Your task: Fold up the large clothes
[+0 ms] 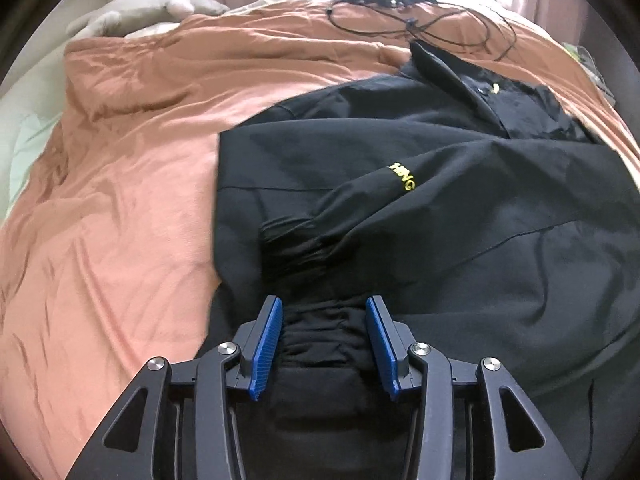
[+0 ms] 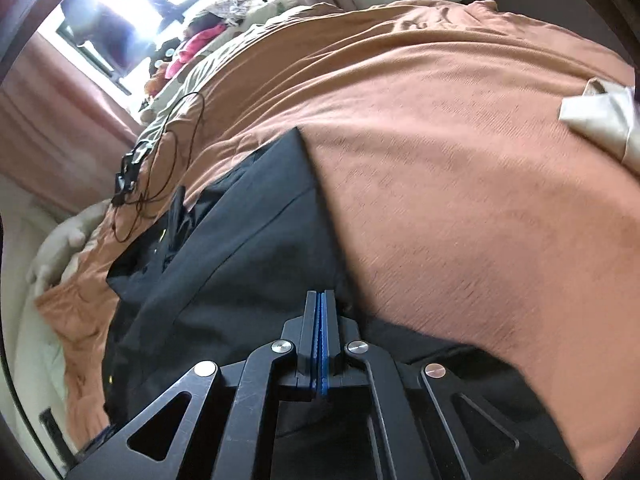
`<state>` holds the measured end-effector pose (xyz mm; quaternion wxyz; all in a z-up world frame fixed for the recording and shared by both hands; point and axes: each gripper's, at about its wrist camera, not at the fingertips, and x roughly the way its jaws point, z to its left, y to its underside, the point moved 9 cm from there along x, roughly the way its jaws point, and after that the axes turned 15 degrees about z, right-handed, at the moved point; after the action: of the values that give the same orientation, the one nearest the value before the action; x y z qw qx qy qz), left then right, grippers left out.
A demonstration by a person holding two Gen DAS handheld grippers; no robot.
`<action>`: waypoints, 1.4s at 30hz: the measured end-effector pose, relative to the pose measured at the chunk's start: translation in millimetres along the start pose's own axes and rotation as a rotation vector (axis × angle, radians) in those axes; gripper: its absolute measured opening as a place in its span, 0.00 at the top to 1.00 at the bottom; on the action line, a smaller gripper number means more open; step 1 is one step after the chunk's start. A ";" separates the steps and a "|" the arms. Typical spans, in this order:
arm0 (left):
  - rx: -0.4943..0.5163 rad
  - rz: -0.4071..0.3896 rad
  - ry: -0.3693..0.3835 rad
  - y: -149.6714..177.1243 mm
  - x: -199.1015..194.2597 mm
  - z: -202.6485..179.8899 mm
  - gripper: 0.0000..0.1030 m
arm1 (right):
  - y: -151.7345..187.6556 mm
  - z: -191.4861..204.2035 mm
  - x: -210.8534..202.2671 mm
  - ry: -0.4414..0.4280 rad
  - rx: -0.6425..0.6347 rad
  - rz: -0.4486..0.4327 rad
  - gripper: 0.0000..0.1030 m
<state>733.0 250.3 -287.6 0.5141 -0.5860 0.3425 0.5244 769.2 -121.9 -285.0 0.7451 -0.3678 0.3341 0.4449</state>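
Note:
A black jacket (image 1: 460, 200) with yellow lettering on one sleeve lies on the orange bedspread (image 1: 132, 184). Both sleeves are folded across its body. My left gripper (image 1: 324, 308) is open, its blue pads on either side of the gathered black hem, just above the cloth. In the right wrist view the jacket (image 2: 240, 248) lies at lower left on the bedspread (image 2: 460, 184). My right gripper (image 2: 320, 304) has its blue pads pressed together over the jacket's edge; I cannot tell whether cloth is pinched between them.
A black cable and small device (image 1: 400, 12) lie on the bed beyond the jacket collar, also in the right wrist view (image 2: 152, 172). A beige pillow (image 1: 132, 16) is at far left. A pale folded cloth (image 2: 600, 120) lies at right. Curtains and a bright window (image 2: 132, 12) stand behind.

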 end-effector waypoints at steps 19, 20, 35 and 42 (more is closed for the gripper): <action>-0.157 -0.248 0.204 110.0 -178.0 51.3 0.12 | 81.7 47.3 -187.5 0.068 -0.268 -0.146 0.23; -0.168 -0.254 0.218 120.0 -187.0 53.7 0.12 | 87.8 48.7 -195.8 0.078 -0.289 -0.156 0.23; -0.177 -0.320 0.227 252.7 -260.3 63.0 0.12 | 197.7 47.8 -277.5 0.148 -0.548 -0.195 0.23; -0.164 -0.349 0.227 314.9 -288.9 60.9 0.06 | 240.3 26.4 -326.8 0.145 -0.539 -0.263 0.20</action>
<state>358.5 194.6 -80.2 0.5060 -0.7315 0.2477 0.3841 430.9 -155.8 -62.2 0.6461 -0.6230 0.2061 0.3898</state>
